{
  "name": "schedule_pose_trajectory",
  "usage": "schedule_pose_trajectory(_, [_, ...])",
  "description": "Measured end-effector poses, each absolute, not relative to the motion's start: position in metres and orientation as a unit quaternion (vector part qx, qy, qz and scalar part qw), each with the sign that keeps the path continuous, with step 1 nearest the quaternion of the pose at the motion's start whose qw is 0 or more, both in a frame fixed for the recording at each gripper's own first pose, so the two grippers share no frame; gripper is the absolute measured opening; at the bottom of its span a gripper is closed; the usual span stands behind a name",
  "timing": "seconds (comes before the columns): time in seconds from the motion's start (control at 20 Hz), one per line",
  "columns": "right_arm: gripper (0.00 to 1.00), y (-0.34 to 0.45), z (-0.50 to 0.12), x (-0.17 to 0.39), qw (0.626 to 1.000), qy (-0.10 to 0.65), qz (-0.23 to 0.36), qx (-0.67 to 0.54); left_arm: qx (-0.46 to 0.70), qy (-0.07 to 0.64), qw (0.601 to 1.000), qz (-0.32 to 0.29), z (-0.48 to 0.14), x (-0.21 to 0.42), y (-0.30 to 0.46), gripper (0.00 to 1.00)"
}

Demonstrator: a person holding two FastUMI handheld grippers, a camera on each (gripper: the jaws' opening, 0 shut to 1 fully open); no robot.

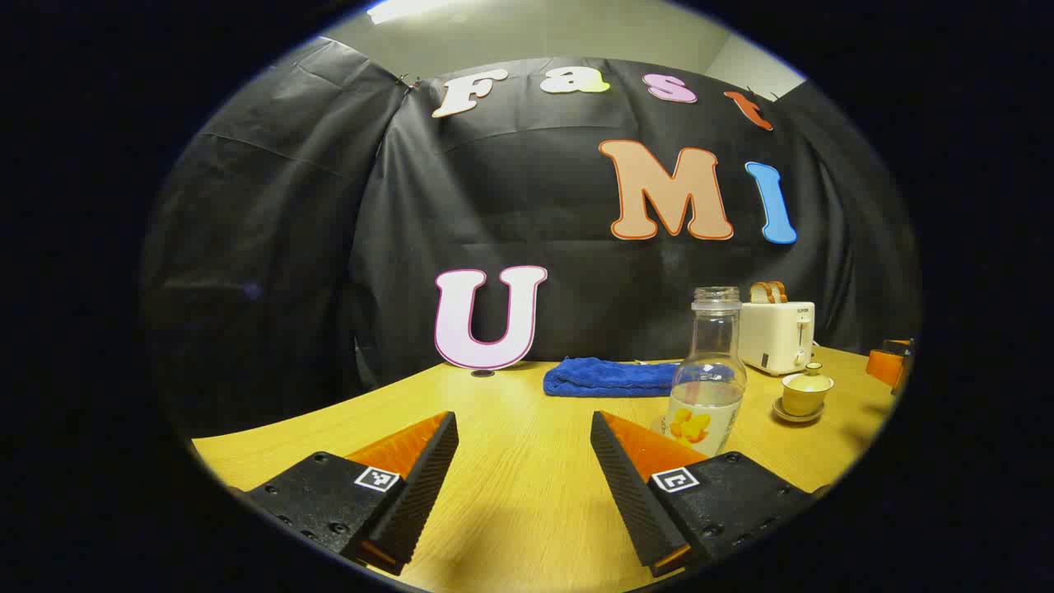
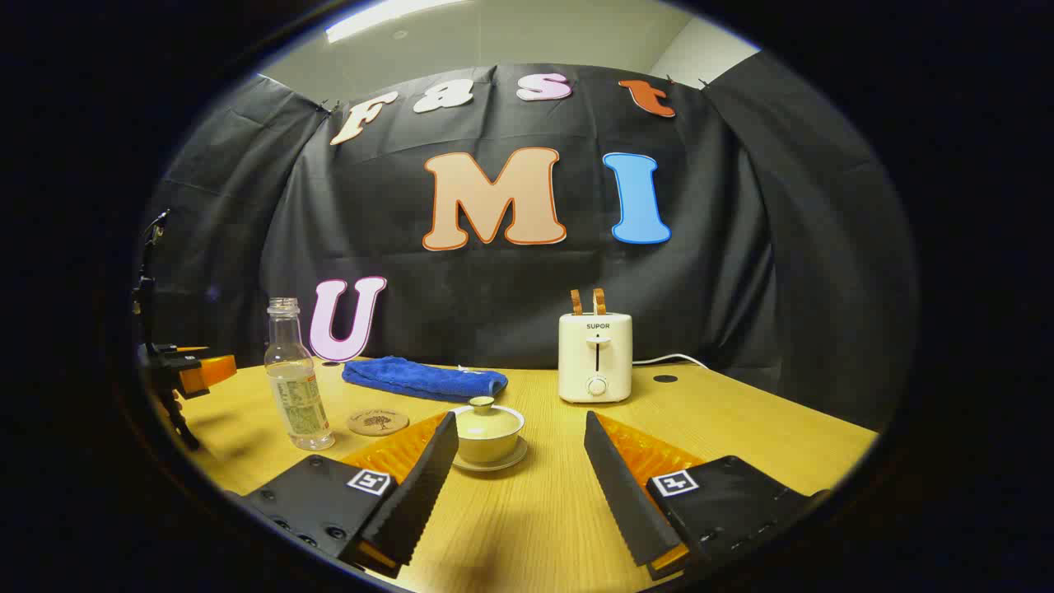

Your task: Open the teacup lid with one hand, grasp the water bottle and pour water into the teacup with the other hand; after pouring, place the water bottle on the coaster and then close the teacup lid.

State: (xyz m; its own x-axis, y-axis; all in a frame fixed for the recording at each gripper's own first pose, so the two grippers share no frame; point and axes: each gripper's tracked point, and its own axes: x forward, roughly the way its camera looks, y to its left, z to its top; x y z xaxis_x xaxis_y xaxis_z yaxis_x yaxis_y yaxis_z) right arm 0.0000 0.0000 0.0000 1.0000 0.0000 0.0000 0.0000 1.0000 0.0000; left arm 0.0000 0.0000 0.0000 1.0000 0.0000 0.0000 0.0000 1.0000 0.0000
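Both grippers, left (image 1: 524, 428) and right (image 2: 520, 428), hover wide open, holding nothing. The lidded teacup (image 2: 487, 432) sits near the water bottle (image 2: 295, 379).

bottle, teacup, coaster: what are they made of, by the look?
Water bottle: clear glass or hard plastic, glossy; you see through it, cannot tell which.
Teacup: pale glazed ceramic, by its smooth sheen, lid on.
Coaster: matte tan disc, probably wood or cork.

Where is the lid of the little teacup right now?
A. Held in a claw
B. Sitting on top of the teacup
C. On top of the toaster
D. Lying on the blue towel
B. The lid sits on the teacup, which stands on its saucer, and both the left claw and the right claw are open and hold nothing.
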Motion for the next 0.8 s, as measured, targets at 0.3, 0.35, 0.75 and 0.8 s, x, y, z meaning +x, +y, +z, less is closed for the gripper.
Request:
schedule_pose_trajectory(0.3, [0.98, 0.0007, 0.0003, -0.0004, 1.000, 0.000, 0.000, 0.000, 0.000, 0.000, 1.000, 0.000, 0.0003, 0.0001, -0.0001, 0.95])
schedule_pose_trajectory(0.35, [0.98, 0.0005, 0.0001, -0.0003, 1.000, 0.000, 0.000, 0.000, 0.001, 0.001, 1.000, 0.000, -0.0010, -0.0001, -0.0004, 0.95])
schedule_pose_trajectory(0.75, [0.98, 0.0006, 0.0001, -0.0006, 1.000, 0.000, 0.000, 0.000, 0.001, 0.000, 1.000, -0.005, -0.0006, 0.0023, -0.0030, 0.94])
schedule_pose_trajectory(0.8, [0.98, 0.0006, 0.0002, -0.0006, 1.000, 0.000, 0.000, 0.000, 0.001, -0.001, 1.000, -0.004, 0.0004, 0.0028, -0.0026, 0.95])
